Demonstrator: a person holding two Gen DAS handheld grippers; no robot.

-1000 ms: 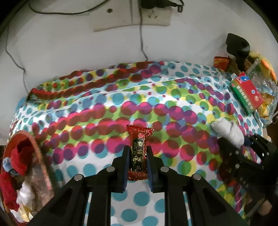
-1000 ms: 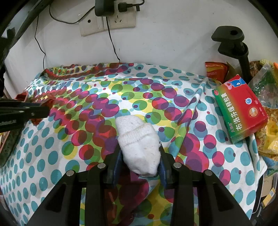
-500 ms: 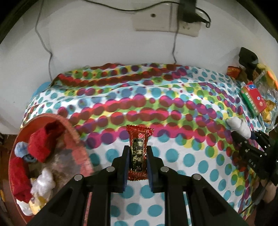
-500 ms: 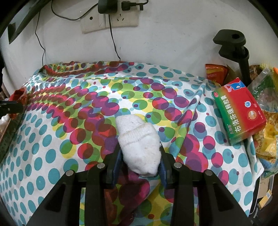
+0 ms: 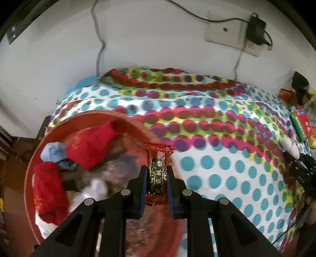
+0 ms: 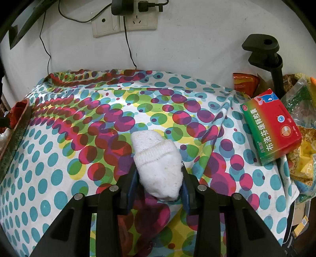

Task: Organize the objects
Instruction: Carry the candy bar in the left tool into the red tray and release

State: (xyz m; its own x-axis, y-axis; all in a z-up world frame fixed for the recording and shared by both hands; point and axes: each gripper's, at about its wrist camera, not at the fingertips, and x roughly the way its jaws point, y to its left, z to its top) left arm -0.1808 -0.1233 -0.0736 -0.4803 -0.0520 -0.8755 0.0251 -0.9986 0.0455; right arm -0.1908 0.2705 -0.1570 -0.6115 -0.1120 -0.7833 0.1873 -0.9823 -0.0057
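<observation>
Wall sockets point(image 6: 124, 21) with plugged charger point(image 6: 119, 7); black clamp stand point(image 6: 264, 53) at right.

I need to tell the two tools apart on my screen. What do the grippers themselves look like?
Both look alike: the left gripper and the right gripper are matt black plastic, with two angular fingers, blue pads on the inner faces and round silver pins at the joints. No cables, hands or sleeves show.

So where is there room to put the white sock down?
The spotted cloth is bare from the red basket at its left edge to the green-and-red box, and back to the wall. The right edge is crowded with snack bags. The basket already holds red socks and other bits.
</observation>
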